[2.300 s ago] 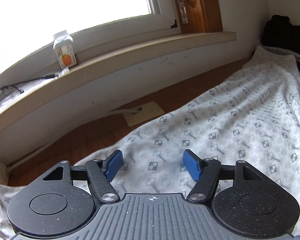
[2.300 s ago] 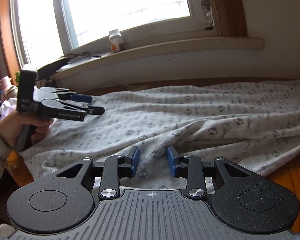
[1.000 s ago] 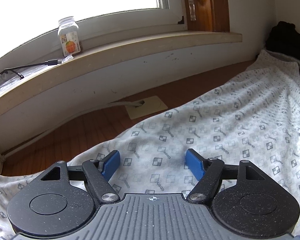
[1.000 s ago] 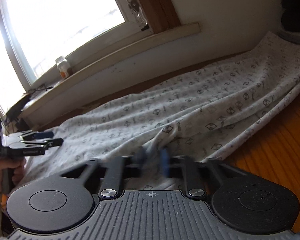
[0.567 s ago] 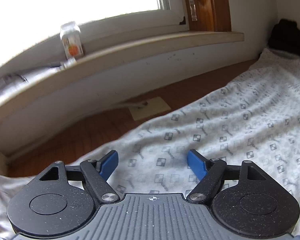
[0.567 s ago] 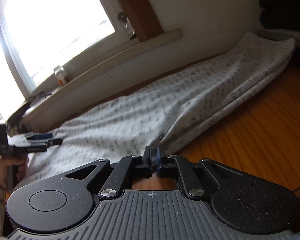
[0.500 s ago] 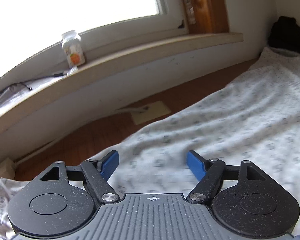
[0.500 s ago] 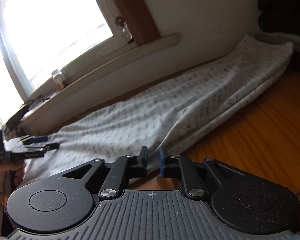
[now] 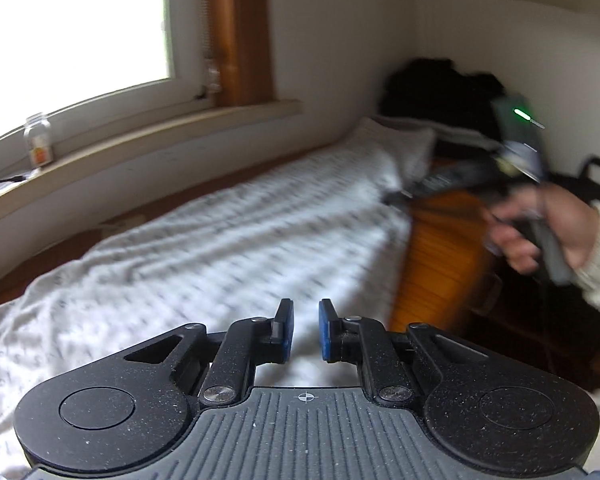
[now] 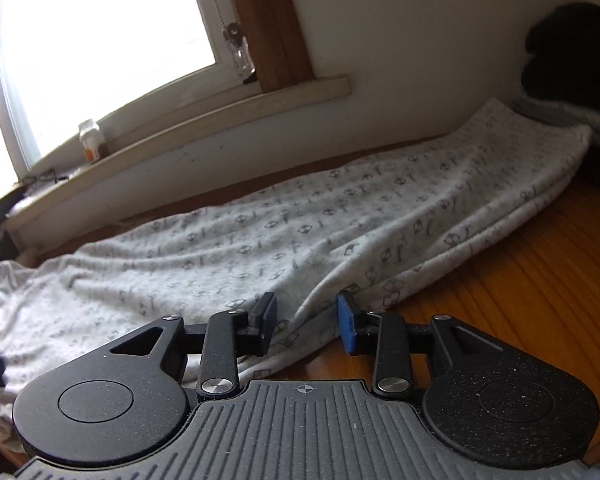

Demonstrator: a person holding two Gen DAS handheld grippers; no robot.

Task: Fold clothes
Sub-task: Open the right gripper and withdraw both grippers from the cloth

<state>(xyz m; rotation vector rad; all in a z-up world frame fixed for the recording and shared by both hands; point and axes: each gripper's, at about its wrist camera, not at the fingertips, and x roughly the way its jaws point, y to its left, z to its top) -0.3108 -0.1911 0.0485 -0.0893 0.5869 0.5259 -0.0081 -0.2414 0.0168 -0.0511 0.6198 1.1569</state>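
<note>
Garment [image 10: 300, 228]: long pale-grey piece with a small repeated print, lying stretched along a wooden tabletop [image 10: 520, 280] under the window sill [image 10: 204, 128], its far end near a dark pile of clothing [image 10: 576, 60] in the corner. Looks doubled lengthwise, since two hem lines run one over the other along the near right edge, so it fits a first fold already in place or a garment merely laid out so. Cloth reads as soft, thin knit: shallow wrinkles, drapes flat, no stiffness. Judged light and limp; it will sag and trail if lifted from one point, and likely slide easily on the smooth wood. Best holds appear to be the corners and the layered near edge, pinching all layers together so they do not separate. Right gripper [image 10: 306, 318] hovers low over that near edge, jaws well apart with a ridge of fabric between them, not clamped. Left gripper [image 9: 304, 330] sits above the cloth [image 9: 204, 248] toward the other end, jaws nearly together with a narrow gap, nothing visibly held; that view is motion-blurred. A hand [image 9: 540, 228] with the other tool shows at its right.
</note>
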